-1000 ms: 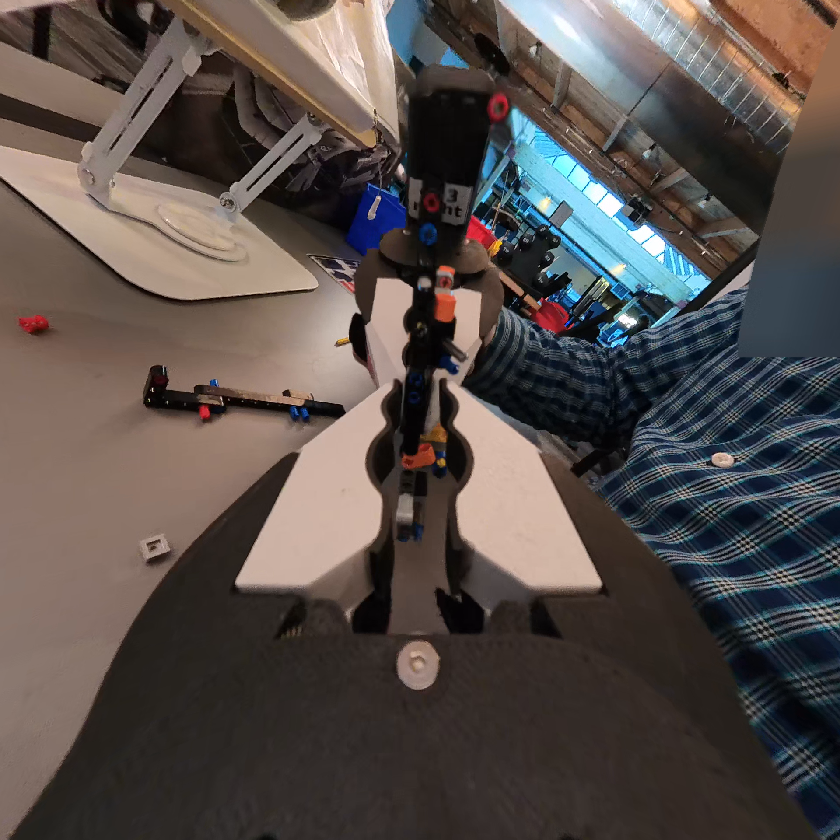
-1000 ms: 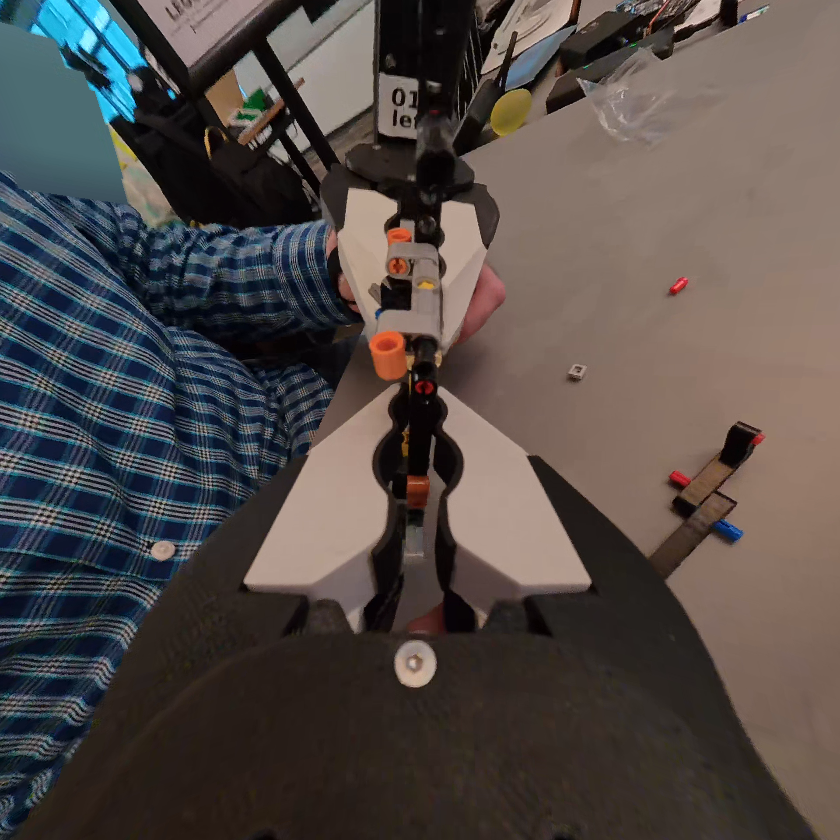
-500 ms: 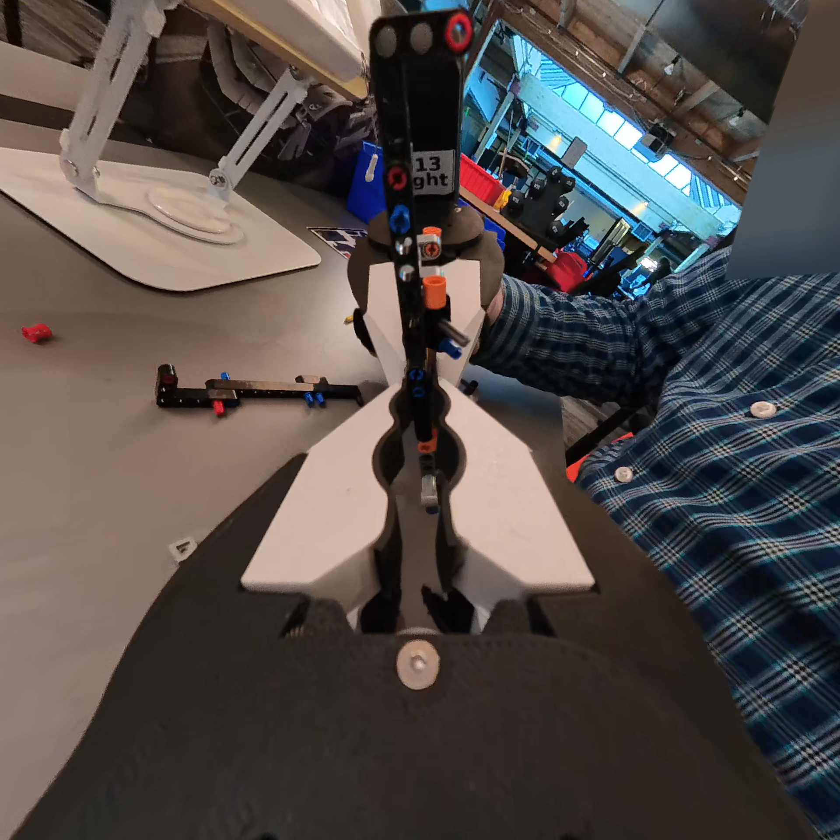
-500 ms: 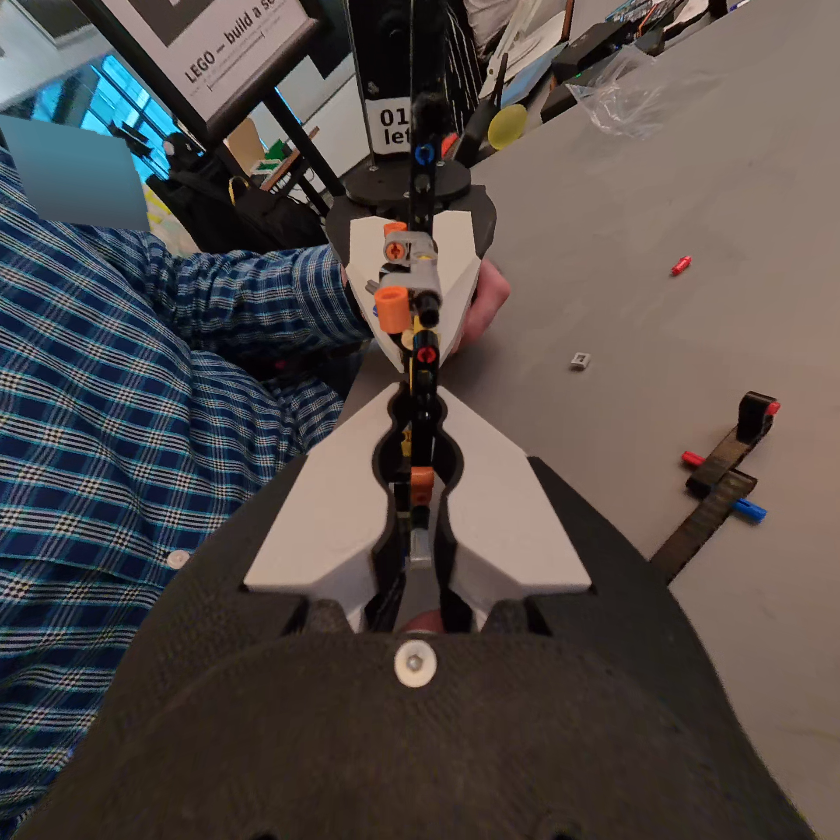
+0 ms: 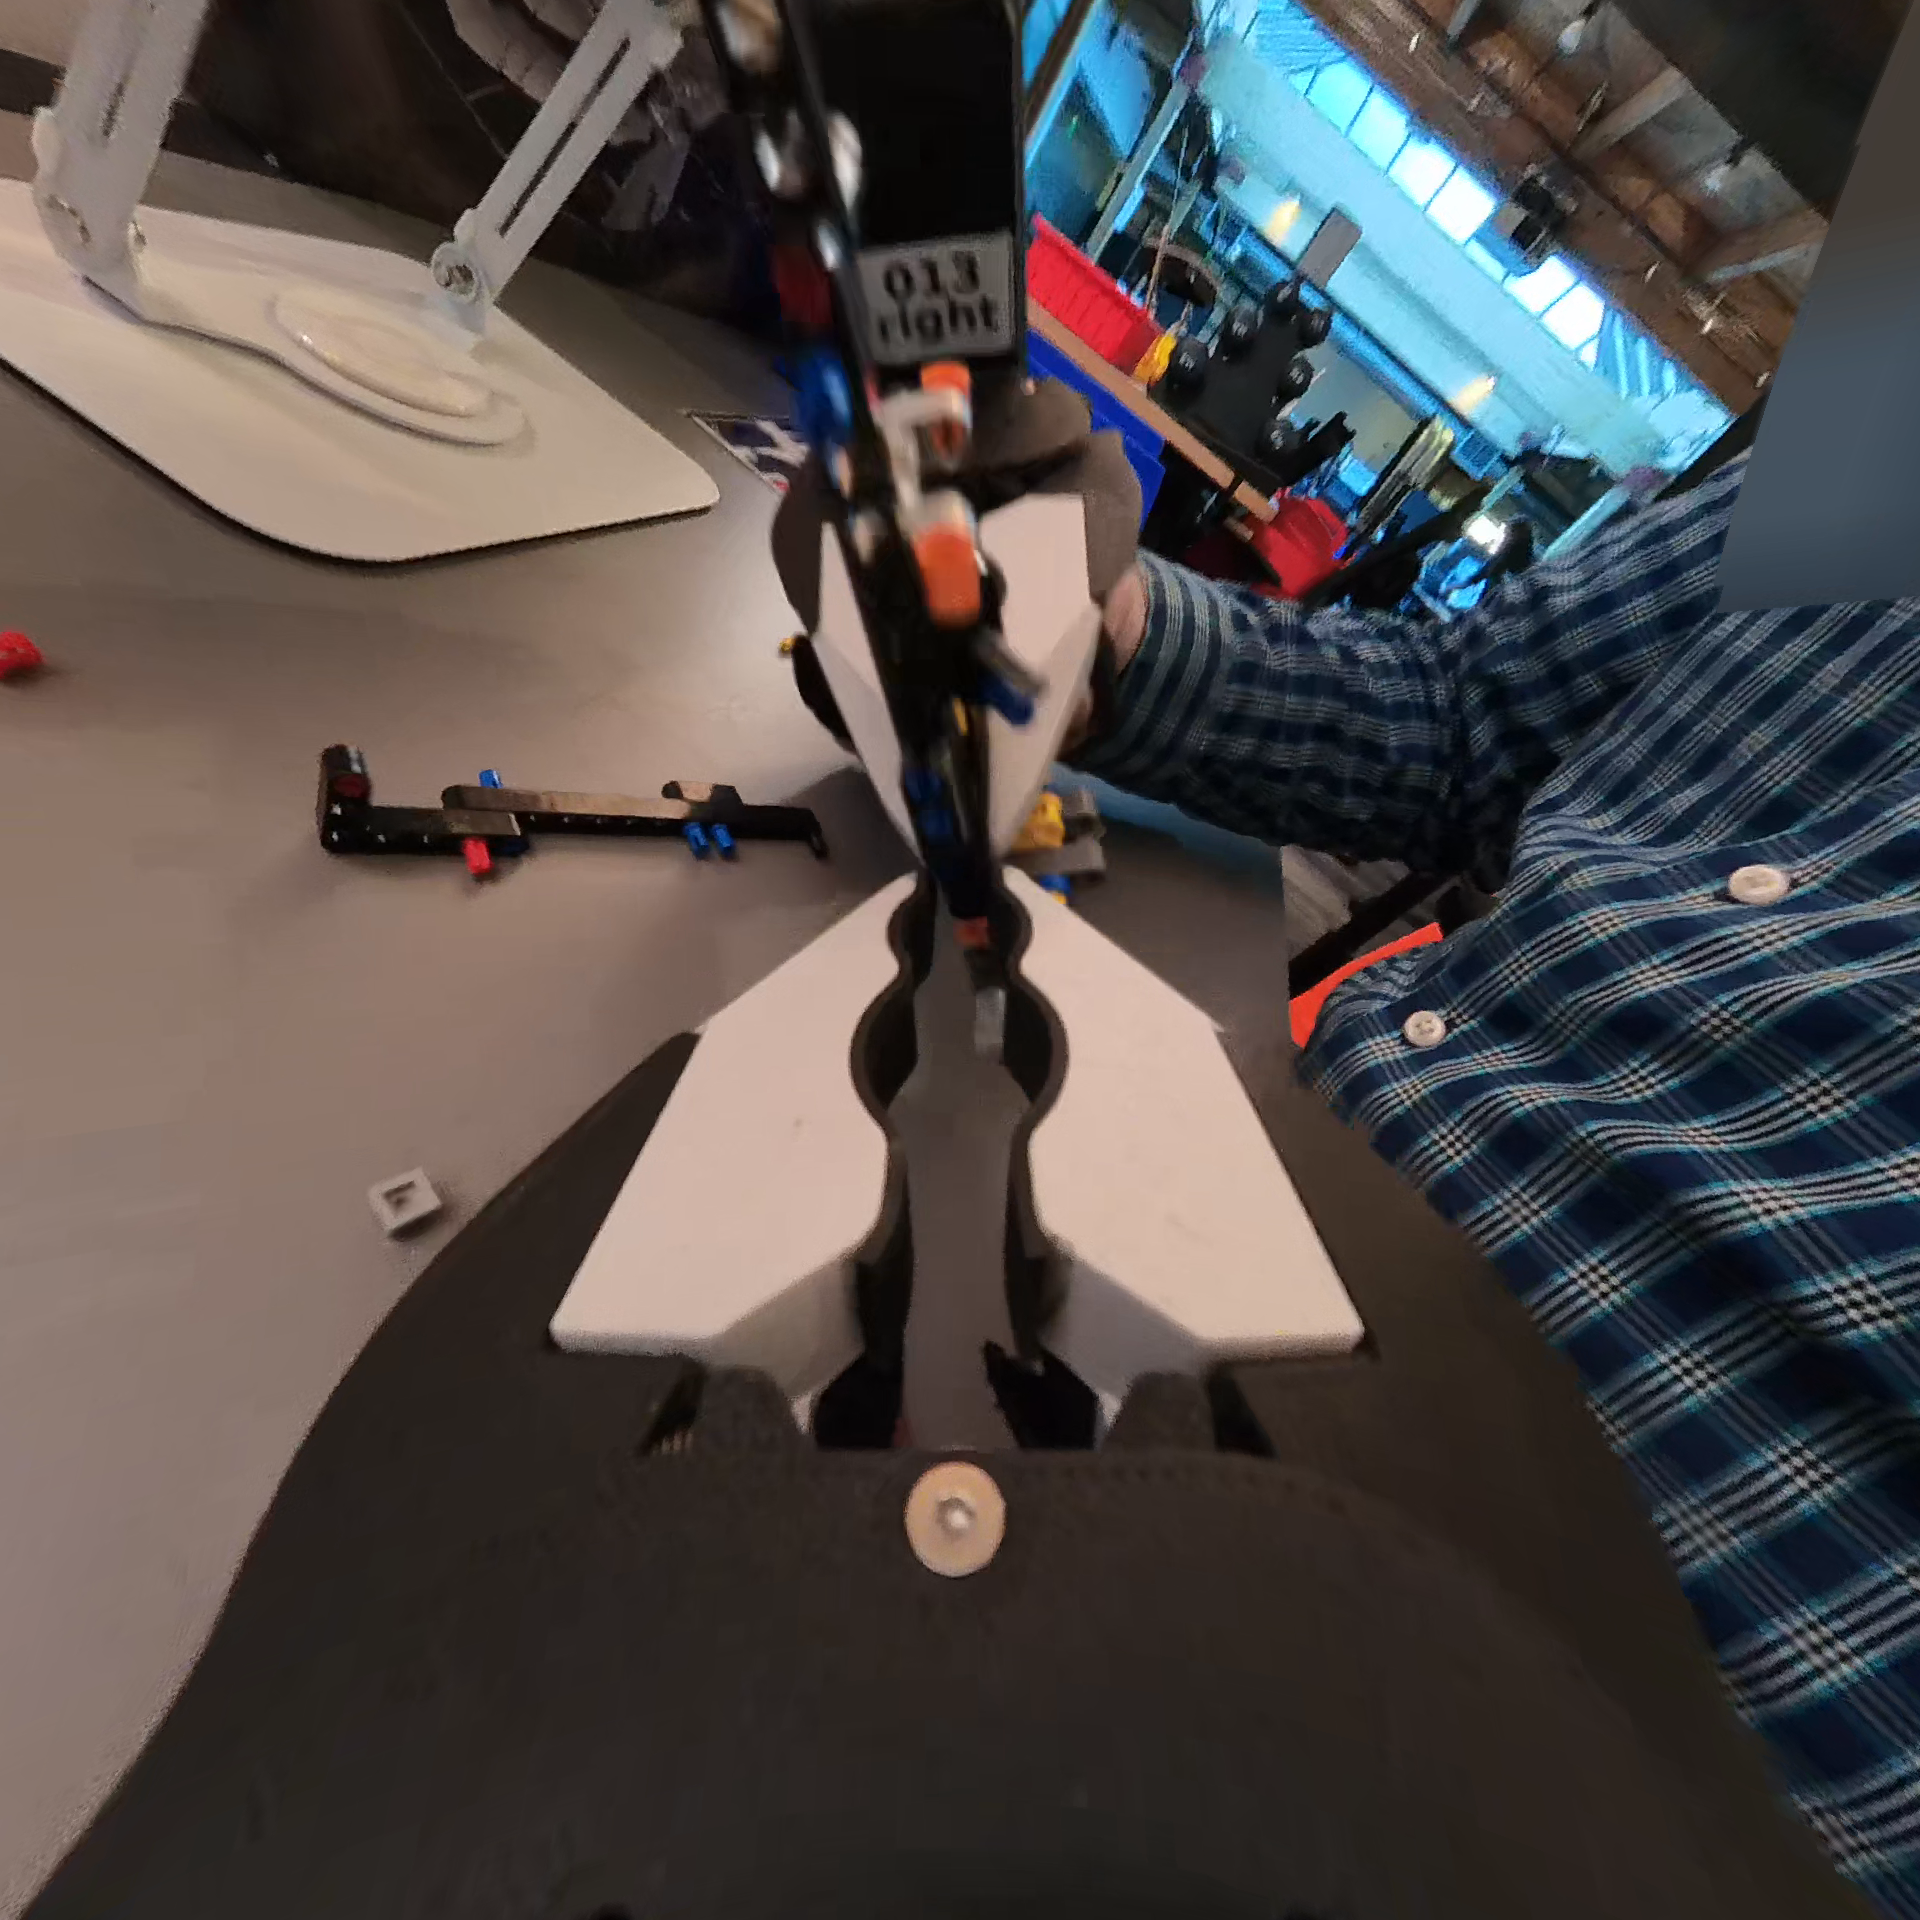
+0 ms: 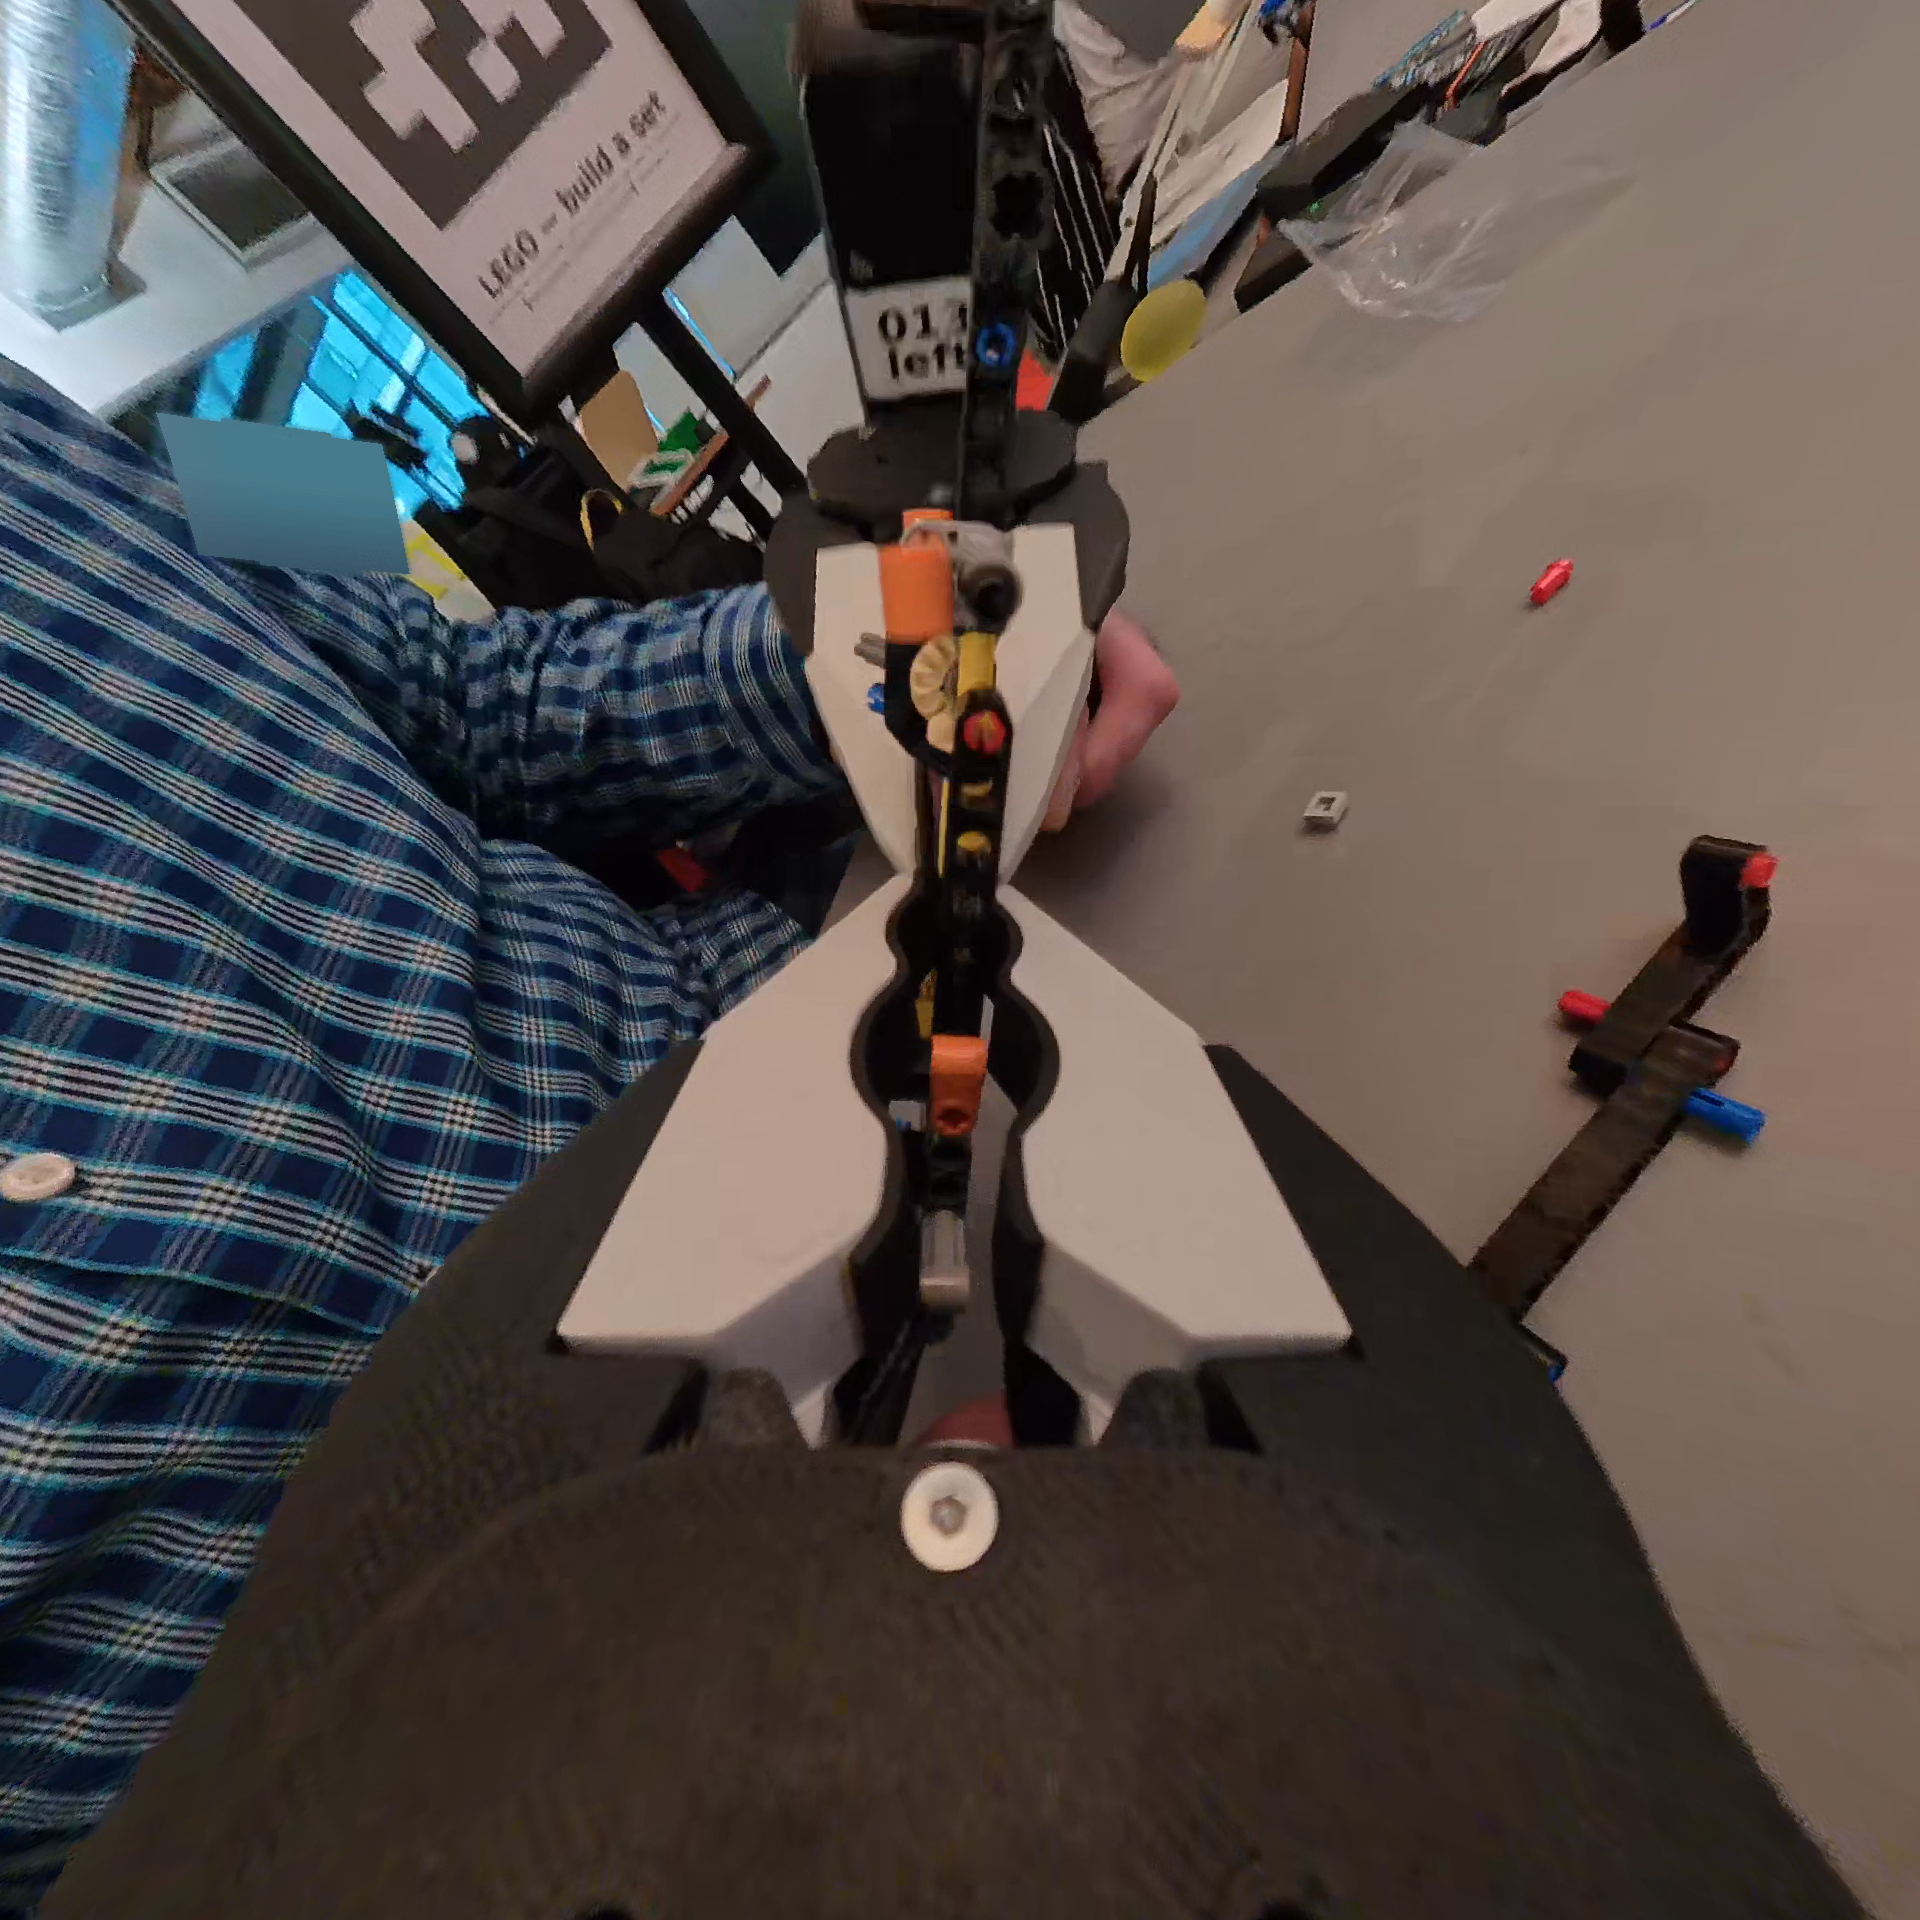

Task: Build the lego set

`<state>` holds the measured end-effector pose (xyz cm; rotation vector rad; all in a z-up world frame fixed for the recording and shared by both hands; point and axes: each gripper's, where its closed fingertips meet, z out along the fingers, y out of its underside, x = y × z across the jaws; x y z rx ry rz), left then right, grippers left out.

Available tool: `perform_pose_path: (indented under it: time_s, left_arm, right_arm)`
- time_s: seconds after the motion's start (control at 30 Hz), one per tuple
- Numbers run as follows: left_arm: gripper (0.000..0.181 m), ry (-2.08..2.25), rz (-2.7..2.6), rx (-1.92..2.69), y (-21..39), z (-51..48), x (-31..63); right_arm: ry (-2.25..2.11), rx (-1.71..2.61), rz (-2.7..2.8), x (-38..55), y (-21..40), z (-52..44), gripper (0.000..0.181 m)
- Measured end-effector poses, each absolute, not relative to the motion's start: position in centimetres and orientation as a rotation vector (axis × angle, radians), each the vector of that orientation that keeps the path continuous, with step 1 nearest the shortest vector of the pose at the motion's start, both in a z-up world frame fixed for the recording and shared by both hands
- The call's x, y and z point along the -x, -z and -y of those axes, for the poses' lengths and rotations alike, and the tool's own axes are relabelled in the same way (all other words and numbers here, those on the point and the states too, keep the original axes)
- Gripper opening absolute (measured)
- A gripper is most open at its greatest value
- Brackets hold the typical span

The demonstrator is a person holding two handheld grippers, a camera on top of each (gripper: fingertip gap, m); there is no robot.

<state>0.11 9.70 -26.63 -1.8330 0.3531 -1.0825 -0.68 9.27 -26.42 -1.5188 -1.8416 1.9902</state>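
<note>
Black beams studded with orange, yellow, blue and red parts formed the one lego assembly (image 6: pixel 961 914) held off the grey table (image 6: pixel 1558 675), bridging two grippers that faced each other tip to tip. Nearest in the right wrist view, the right gripper (image 6: pixel 951 940) was clamped on the assembly's near end, an orange connector (image 6: pixel 956 1081) lying between its white fingers (image 6: pixel 758 1132). At 12 o'clock beyond it, the left gripper (image 5: pixel 961 904) was likewise closed on the assembly, judged a two-point hold to steady the long piece while it was turned or a part was pressed home. In the left wrist view one second sub-assembly (image 5: pixel 540 810), a black beam carrying red and blue pins, lay flat at 10 o'clock, presumably awaiting joining. Loose parts counted: one small grey square piece (image 5: pixel 403 1202) at 9 o'clock, nearer than the beam, and one red piece (image 5: pixel 16 655) farther out. One white stand (image 5: pixel 312 343) stood beyond at 11 o'clock
</note>
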Motion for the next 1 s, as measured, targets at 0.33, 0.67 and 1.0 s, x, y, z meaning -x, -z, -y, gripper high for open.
perform_pose_path:
  time_s: [0.33,0.67,1.0]
  left_arm:
    - [0.006,1.077,-0.339,1.821,26.5,-10.0,-0.5]
    - [0.006,1.06,-0.364,1.819,26.6,-9.5,-0.8]
    - [0.006,1.064,-0.352,1.842,26.9,-9.3,-0.2]
  right_arm:
    - [-1.987,1.512,1.838,0.4,26.4,-9.5,0.004]
    - [-2.015,1.479,1.849,-0.2,26.5,-9.1,0.004]
    - [-1.929,1.442,1.902,-0.9,26.6,-10.1,0.004]
